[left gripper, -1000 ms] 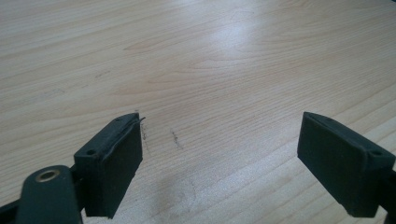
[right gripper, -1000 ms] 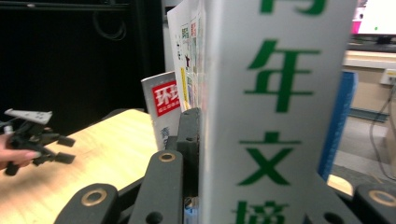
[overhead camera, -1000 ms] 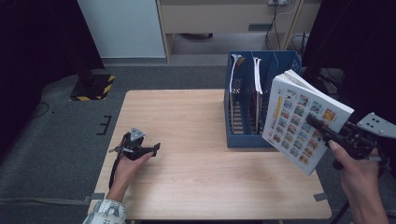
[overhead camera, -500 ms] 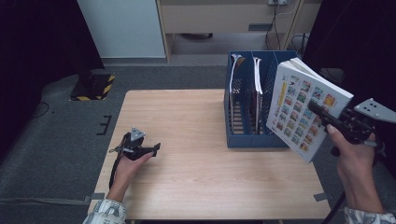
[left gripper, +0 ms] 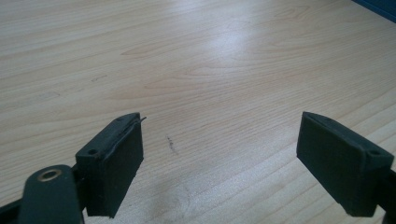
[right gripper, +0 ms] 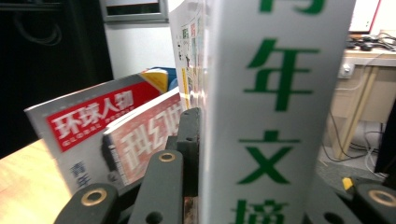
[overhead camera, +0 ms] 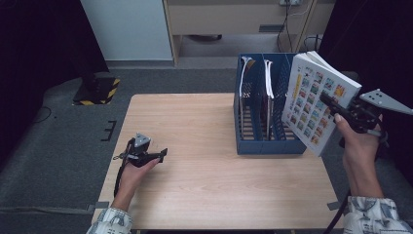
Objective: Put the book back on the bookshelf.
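The jaws of the right gripper [overhead camera: 336,108] are closed on a thick white book [overhead camera: 319,100], one jaw flat against the picture-covered front and the other behind it. In the right gripper view, the book's spine [right gripper: 275,107] with large green characters is seen clamped between the jaws. The book is held tilted in the air at the right edge of the table [overhead camera: 195,141], just right of a blue file rack [overhead camera: 265,131] and overlapping its right wall in the high view. The rack is set at the far right of the table; two magazines [overhead camera: 267,90] are stood upright in its slots, and a red-titled cover [right gripper: 93,116] is seen in the right gripper view.

The jaws of the left gripper [overhead camera: 157,155] are spread wide, with nothing between them; bare wood is seen between the pads [left gripper: 116,163]. The left gripper is rested in the left hand [overhead camera: 134,170] on the near left of the table, well apart from the rack.
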Demonstrator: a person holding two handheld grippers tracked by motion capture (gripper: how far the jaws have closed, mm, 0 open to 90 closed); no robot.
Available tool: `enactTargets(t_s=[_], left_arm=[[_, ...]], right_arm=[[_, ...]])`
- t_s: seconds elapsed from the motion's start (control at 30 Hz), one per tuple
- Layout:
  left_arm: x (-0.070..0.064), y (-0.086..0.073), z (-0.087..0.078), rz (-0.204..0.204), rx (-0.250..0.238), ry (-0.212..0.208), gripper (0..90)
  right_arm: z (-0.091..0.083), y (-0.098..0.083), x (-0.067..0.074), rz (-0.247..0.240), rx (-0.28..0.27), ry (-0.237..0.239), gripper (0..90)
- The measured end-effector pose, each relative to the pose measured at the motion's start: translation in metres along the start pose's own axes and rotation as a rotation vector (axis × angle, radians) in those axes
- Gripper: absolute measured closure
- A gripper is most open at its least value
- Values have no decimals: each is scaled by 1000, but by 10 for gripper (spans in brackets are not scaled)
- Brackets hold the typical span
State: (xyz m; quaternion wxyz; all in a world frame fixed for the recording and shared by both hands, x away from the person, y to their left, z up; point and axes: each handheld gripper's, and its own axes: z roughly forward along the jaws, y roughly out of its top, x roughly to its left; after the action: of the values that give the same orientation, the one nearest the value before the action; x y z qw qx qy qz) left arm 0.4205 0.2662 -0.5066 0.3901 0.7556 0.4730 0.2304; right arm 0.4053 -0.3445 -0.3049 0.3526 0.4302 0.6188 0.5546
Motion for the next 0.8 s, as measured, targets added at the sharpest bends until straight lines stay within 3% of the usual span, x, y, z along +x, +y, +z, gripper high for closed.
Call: enactTargets(t_s=[0.47,0.8], left_arm=[[1,0,0,-10,-6,-6,150],[1,0,-1,-13,-11,1,150]], right_arm=[[31,-2,-14,14,16,-80,741],[41,-4,-19,18,30,-117,741]])
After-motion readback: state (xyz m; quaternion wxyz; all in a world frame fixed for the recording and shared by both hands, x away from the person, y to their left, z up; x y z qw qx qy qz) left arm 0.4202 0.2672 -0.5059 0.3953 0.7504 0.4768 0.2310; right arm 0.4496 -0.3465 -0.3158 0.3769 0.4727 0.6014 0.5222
